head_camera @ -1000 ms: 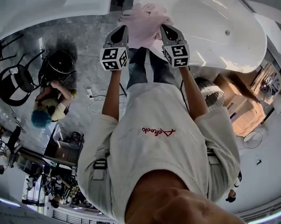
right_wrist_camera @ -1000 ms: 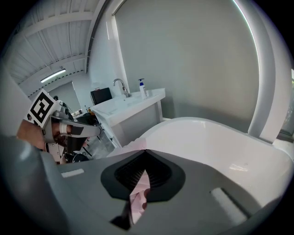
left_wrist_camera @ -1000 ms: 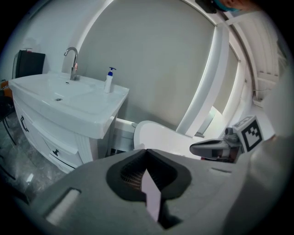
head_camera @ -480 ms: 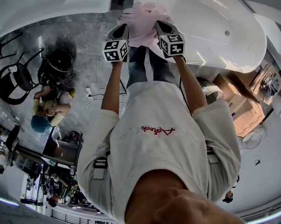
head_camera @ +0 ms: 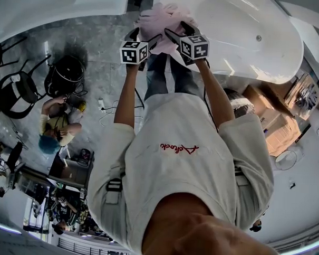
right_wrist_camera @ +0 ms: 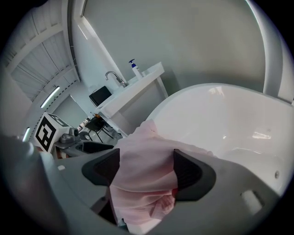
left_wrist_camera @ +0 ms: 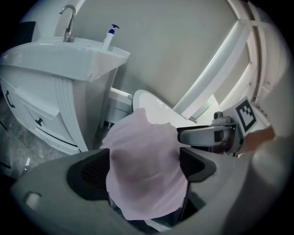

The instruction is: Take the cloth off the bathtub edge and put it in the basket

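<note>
Pink cloth (head_camera: 163, 24): draped on bathtub rim (head_camera: 230, 68), far centre, unlifted. Left gripper (left_wrist_camera: 143, 167), right gripper (right_wrist_camera: 147, 170): jaws just opened wide, straddling cloth, not clamped. Remaining: grip, lift, carry, drop in basket.

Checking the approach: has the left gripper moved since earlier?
Yes. The left gripper moved up the frame toward the bathtub; its jaws have just been opening, pink cloth between them.

Both arms stretch forward. The left tool (head_camera: 144, 36) and right tool (head_camera: 179, 32) tilt downward, jaws just opening wide astride the cloth (left_wrist_camera: 144, 174).
</note>
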Demonstrator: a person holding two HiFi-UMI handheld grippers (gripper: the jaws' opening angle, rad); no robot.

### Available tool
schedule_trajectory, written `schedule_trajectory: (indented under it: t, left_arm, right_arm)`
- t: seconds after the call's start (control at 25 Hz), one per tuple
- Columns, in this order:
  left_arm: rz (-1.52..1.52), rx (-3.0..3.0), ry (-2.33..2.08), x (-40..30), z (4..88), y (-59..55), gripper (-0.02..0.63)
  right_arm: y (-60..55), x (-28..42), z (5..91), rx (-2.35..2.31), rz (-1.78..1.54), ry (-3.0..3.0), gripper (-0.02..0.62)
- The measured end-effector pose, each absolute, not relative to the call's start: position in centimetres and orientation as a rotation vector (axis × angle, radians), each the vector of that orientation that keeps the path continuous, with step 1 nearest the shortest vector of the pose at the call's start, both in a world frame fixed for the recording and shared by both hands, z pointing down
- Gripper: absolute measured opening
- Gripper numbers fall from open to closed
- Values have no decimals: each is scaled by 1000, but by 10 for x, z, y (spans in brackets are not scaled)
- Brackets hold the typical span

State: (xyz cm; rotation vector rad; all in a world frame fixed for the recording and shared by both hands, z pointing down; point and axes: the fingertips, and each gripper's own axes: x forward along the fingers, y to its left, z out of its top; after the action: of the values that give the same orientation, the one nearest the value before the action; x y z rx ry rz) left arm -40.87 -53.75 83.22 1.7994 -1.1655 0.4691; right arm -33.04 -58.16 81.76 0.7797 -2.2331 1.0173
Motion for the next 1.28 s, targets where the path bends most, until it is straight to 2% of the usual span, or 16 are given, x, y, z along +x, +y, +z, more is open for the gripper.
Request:
schedule_trajectory:
  t: [0.16,0.28,0.72,1.12,1.28]
  left_arm:
    - [532,1796,-1138,-403,846,-534,574]
    - [537,1785,-1113,-397,854,-531,577]
    - [549,1780,-1023,-374,870,-542,575]
    - [546,1804,-930,-362,873,-545,481]
    - [553,1809,-885,-361,870,-544,436]
  right_arm:
    - [-583,-339,828,782,1025,-2199,418]
    - [-581,-343,836,774,1034,-2170,437]
    - [-583,-350,851,668,1118,-2136,419]
    - [-579,-359,853,548,1232,-2125,355]
    - [-577,-362,850,515,1240,-2118,300]
